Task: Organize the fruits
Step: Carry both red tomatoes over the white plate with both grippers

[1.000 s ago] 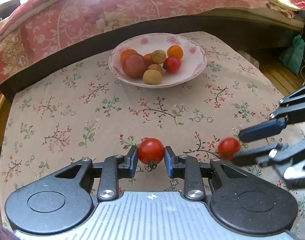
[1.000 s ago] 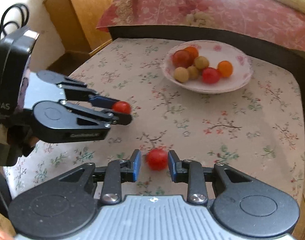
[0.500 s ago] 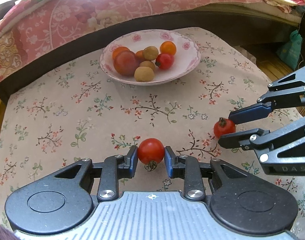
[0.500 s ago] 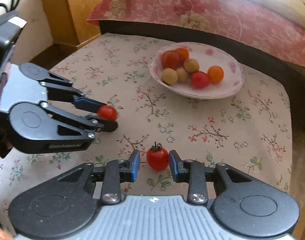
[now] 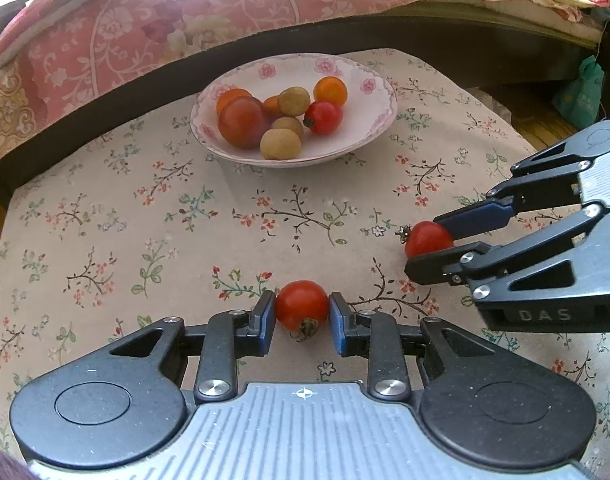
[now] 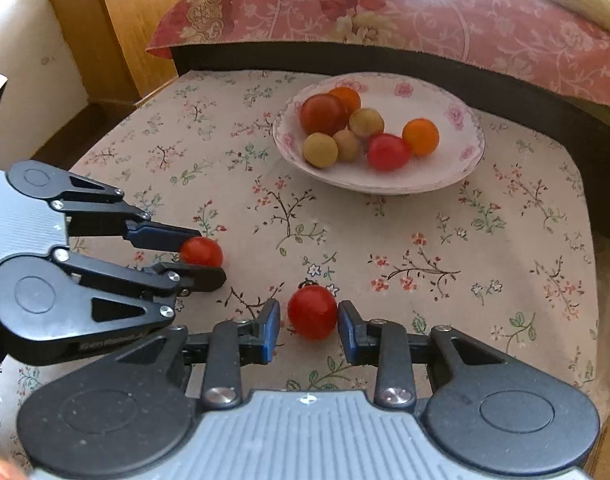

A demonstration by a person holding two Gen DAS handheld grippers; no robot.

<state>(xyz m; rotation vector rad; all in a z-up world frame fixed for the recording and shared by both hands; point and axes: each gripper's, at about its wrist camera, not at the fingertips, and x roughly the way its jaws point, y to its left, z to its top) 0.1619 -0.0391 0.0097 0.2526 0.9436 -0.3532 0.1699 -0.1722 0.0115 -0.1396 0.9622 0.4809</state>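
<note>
My left gripper [image 5: 301, 313] is shut on a red cherry tomato [image 5: 301, 306], held above the floral tablecloth; it also shows at the left of the right wrist view [image 6: 203, 258]. My right gripper [image 6: 309, 318] is shut on a second red cherry tomato [image 6: 312, 312], seen at the right of the left wrist view [image 5: 427, 239]. A white floral bowl [image 5: 379, 120] stands at the far side of the table and holds several fruits: red and orange tomatoes and tan round fruits. The bowl also shows in the right wrist view [image 6: 461, 168].
A bed with a pink floral quilt [image 5: 145, 28] and a dark frame runs behind the table. A wooden cabinet [image 6: 117, 28] stands at the far left. A teal bag [image 5: 581, 96] sits on the floor to the right.
Both grippers have risen and moved forward toward the bowl with their tomatoes. The right gripper's tomato has lifted off the cloth.
</note>
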